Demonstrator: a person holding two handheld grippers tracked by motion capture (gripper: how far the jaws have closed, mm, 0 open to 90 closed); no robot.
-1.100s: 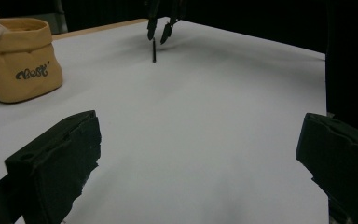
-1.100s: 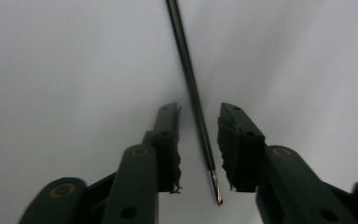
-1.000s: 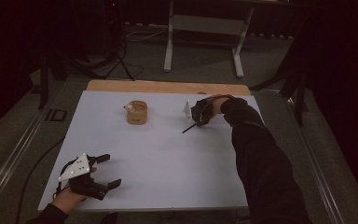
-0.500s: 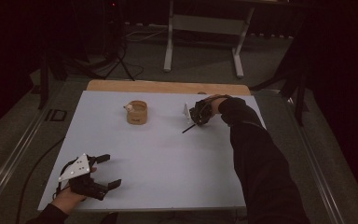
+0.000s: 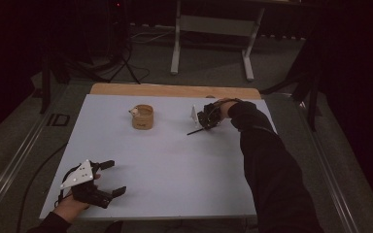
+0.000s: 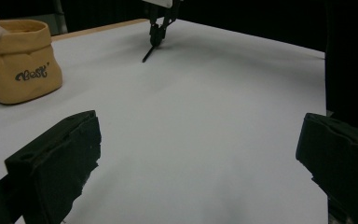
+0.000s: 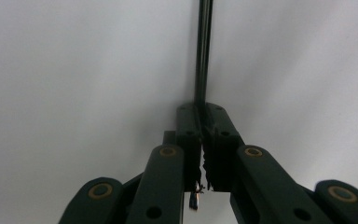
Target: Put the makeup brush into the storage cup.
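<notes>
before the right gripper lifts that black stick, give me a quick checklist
1. Right gripper shut on the black stick: ok; jaws have just been closing, stick between them.
2. Stick's far end resting on the table: ok.
3. Tan bag apart from the stick: ok.
4. Left gripper open, holding nothing, at the near edge: ok.
5. How firm the grip is: cannot tell.

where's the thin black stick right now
The thin black stick lies on the far right part of the white table in the high view, one end clamped in the right gripper, to the right of the tan pouch.
</notes>
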